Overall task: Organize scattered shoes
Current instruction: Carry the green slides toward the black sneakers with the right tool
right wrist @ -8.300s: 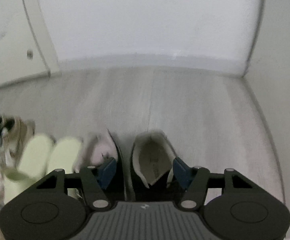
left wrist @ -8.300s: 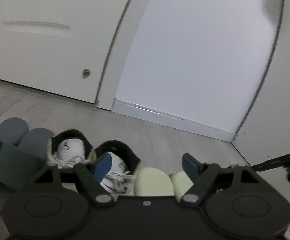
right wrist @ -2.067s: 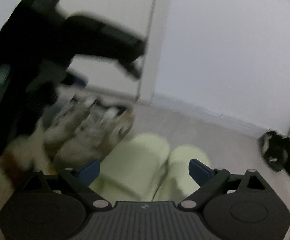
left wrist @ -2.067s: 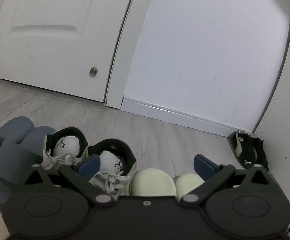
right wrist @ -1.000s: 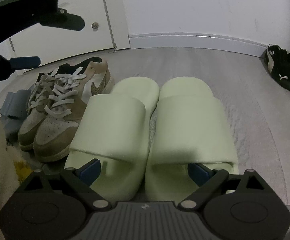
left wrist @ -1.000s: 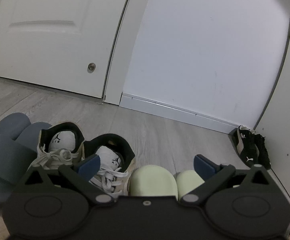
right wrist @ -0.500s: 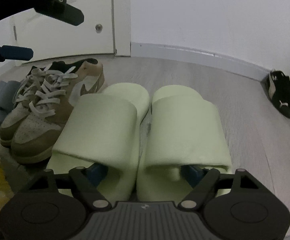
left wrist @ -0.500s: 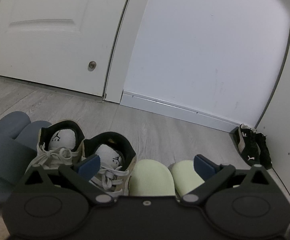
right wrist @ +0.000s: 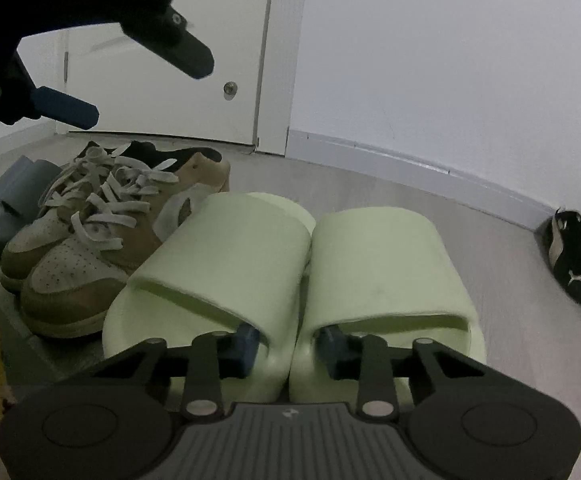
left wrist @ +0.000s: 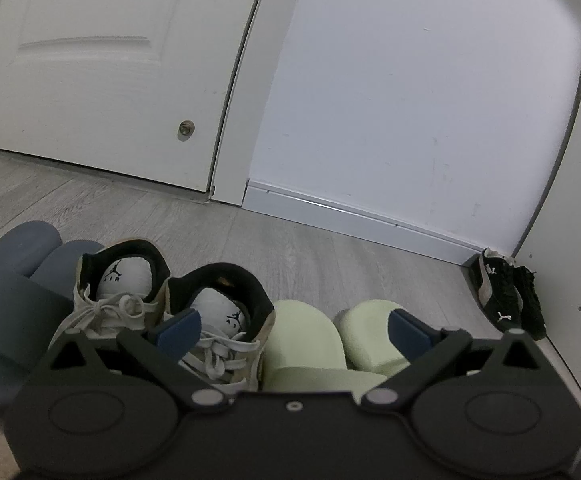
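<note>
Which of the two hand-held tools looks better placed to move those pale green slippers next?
The right tool: its fingers reach into the toe openings of the green slippers, pinching their inner walls together. The left tool hangs open above the row, gripping nothing.

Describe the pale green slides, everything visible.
The pale green slides are a pair of thick, matte, foam-looking sandals with wide single straps and open toes. They sit upright on the grey floor, side by side and touching, toes toward the camera, right of the tan sneakers. The right gripper has one finger inside each toe opening, pinching their inner walls together.

Bare floor (right wrist: 430, 208) beyond green slides (right wrist: 290, 260); sneakers (right wrist: 90, 232) crowd left.
</note>
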`<state>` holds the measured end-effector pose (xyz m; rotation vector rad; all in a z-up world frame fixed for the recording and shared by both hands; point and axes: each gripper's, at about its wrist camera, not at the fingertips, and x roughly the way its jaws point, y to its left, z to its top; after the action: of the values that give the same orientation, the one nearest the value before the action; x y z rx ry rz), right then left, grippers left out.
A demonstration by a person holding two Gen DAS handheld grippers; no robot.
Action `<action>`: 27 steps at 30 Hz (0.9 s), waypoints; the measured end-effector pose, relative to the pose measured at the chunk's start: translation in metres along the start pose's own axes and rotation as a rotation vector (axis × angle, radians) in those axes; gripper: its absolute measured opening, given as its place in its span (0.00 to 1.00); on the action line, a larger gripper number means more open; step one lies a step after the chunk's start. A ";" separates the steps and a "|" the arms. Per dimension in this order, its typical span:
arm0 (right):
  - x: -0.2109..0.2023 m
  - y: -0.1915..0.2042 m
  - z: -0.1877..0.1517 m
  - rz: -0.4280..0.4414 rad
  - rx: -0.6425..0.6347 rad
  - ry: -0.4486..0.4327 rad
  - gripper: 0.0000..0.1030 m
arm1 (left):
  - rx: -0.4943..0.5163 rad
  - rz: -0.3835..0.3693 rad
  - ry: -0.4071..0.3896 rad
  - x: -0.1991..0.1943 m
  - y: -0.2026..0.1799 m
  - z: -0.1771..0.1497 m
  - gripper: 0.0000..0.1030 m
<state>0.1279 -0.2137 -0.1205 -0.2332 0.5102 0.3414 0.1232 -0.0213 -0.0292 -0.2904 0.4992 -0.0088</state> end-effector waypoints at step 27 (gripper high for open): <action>-0.008 -0.084 0.020 -0.239 0.073 -0.042 0.29 | -0.058 0.006 -0.014 -0.001 0.011 0.002 0.98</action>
<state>0.1614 -0.2869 -0.0878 -0.2135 0.4472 0.0941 0.1228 -0.0099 -0.0299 -0.3457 0.4869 0.0140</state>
